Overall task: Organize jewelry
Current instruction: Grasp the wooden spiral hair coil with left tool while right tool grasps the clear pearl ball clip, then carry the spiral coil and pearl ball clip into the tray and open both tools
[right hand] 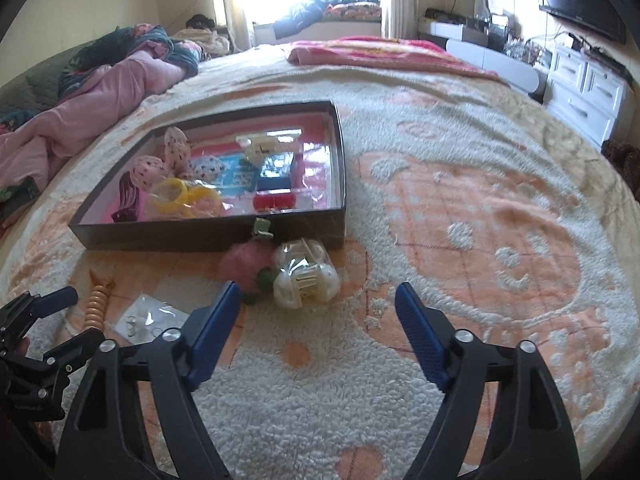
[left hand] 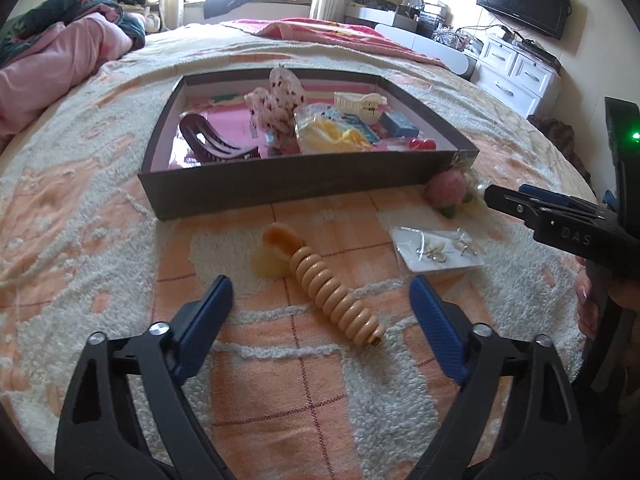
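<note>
A dark shallow box (left hand: pixel 280 180) (right hand: pixel 208 236) with a pink inside sits on the bed blanket and holds hair clips, bows and small packets. In front of it lie a tan ringed hair clip (left hand: pixel 336 296) (right hand: pixel 97 306), a clear packet of earrings (left hand: pixel 436 250) (right hand: pixel 146 318), a pink pompom (left hand: pixel 444 192) (right hand: pixel 244 266) and a clear bag with a pale clip (right hand: pixel 306 280). My left gripper (left hand: pixel 320 284) is open and empty, just above the tan clip. My right gripper (right hand: pixel 318 292) is open and empty, beside the clear bag.
The patterned orange and white blanket (right hand: pixel 460 240) covers the bed. Pink bedding (left hand: pixel 52 64) is heaped at the far left. A white drawer unit (left hand: pixel 516 72) and a wall TV (left hand: pixel 524 0) stand at the right. The right gripper's body (left hand: pixel 560 220) shows at the left view's right edge.
</note>
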### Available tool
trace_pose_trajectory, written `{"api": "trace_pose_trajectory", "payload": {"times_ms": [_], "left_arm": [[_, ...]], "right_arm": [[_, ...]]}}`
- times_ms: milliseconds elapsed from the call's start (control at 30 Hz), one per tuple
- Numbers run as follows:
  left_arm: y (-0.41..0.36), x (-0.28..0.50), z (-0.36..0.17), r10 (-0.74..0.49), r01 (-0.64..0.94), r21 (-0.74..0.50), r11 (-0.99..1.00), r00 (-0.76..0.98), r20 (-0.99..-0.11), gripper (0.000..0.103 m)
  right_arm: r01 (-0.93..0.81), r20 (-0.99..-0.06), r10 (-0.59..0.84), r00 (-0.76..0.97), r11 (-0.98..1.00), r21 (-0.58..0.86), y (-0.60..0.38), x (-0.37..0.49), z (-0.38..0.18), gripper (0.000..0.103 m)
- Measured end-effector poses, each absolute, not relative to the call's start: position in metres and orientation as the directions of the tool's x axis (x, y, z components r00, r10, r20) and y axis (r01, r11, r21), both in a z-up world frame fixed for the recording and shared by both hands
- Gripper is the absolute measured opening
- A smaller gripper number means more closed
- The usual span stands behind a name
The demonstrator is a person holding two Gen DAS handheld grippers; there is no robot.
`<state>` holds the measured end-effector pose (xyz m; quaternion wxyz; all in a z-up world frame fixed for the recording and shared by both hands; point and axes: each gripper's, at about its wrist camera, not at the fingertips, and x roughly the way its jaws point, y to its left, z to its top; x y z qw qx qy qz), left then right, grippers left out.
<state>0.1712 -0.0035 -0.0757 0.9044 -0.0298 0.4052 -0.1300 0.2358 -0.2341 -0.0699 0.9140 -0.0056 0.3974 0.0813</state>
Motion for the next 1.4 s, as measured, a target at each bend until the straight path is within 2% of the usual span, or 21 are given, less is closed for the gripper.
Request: {"api": "trace_pose_trajectory", "payload": {"times_ms": [167, 400, 567, 700, 1167, 1400], "left_arm": [[-0.003, 0.175, -0.081, -0.27, 0.213, -0.173, 0.962, 0.63, -0.728, 0.061], [-0.001, 0.182, -0.083, -0.29, 0.212, -0.2, 0.957, 0.621, -0.728, 0.033], [-0.003, 0.186, -0.084, -0.301, 0.217, -0.21, 0.953, 0.616, -0.728, 0.02], [-0.002, 0.185, -0.084, -0.309, 0.218, -0.22, 0.951, 0.616, -0.724, 0.012], [-0.011, 0.174, -0.072, -0.349, 0.262, -0.234, 0.936, 0.623, -0.7, 0.012], [-0.013, 0.17, -0.057, -0.354, 0.276, -0.225, 0.934, 0.65, -0.672, 0.012]], "right_arm": [[-0.155, -0.748, 0.152, 0.645, 0.986, 0.067, -0.236, 0.246, -0.079, 0.06], [-0.182, -0.754, 0.186, 0.63, 0.979, 0.089, -0.234, 0.254, -0.085, 0.05], [-0.199, -0.76, 0.217, 0.613, 0.973, 0.118, -0.232, 0.26, -0.09, 0.038], [-0.211, -0.755, 0.241, 0.61, 0.968, 0.138, -0.232, 0.261, -0.09, 0.037], [-0.152, -0.704, 0.234, 0.67, 0.972, 0.178, -0.251, 0.241, -0.076, 0.036], [-0.176, -0.671, 0.264, 0.693, 0.964, 0.197, -0.249, 0.229, -0.063, 0.036]]}}
